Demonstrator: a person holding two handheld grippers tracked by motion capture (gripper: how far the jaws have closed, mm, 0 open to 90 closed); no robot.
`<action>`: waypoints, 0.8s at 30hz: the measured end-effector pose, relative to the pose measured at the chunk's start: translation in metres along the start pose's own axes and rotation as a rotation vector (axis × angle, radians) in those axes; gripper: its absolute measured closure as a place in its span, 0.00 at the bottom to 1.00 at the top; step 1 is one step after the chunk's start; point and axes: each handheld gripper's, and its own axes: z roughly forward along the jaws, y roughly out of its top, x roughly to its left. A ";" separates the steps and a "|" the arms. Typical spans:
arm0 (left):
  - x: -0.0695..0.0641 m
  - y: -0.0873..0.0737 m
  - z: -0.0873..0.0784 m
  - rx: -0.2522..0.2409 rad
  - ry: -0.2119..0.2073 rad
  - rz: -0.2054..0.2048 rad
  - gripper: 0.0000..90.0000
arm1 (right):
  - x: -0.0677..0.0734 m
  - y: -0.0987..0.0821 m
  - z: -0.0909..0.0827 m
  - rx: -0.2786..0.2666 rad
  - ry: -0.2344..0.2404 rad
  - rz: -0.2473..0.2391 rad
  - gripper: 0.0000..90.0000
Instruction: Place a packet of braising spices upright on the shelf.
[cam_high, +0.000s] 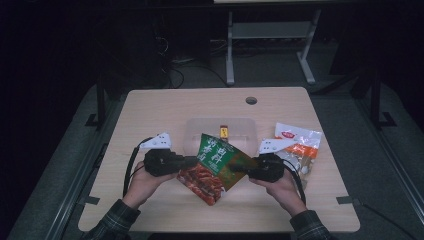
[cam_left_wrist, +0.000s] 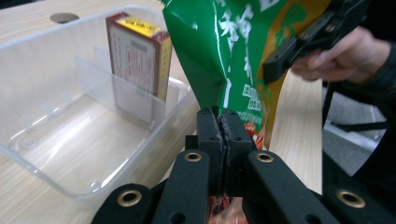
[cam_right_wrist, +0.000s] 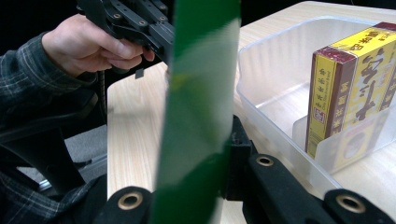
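Green-and-red snack bag (cam_high: 216, 167) held up off the surface (cam_high: 150, 107), just in front of the clear plastic bin (cam_high: 192, 131); left tongs (cam_left_wrist: 222, 123) clamped shut on its left edge, bag film pinched between the pads; right tongs (cam_high: 246, 165) gripping the bag's right side, jaws closed on it; bag hangs tilted between the two; yellow-and-maroon box (cam_left_wrist: 137, 58) stands upright inside the bin against a divider; second snack packet (cam_high: 299, 145), white and orange, lies on the surface just right of the right tongs.
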 end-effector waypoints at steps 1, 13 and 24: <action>-0.001 0.000 0.000 0.008 0.012 0.010 0.95 | 0.000 0.000 -0.001 0.004 -0.001 -0.005 1.00; 0.010 -0.004 -0.017 -0.023 0.046 -0.017 0.73 | 0.002 0.005 -0.012 0.027 0.020 -0.050 1.00; 0.010 -0.033 -0.017 0.111 0.070 -0.005 0.41 | 0.015 0.015 -0.017 0.052 0.046 -0.102 1.00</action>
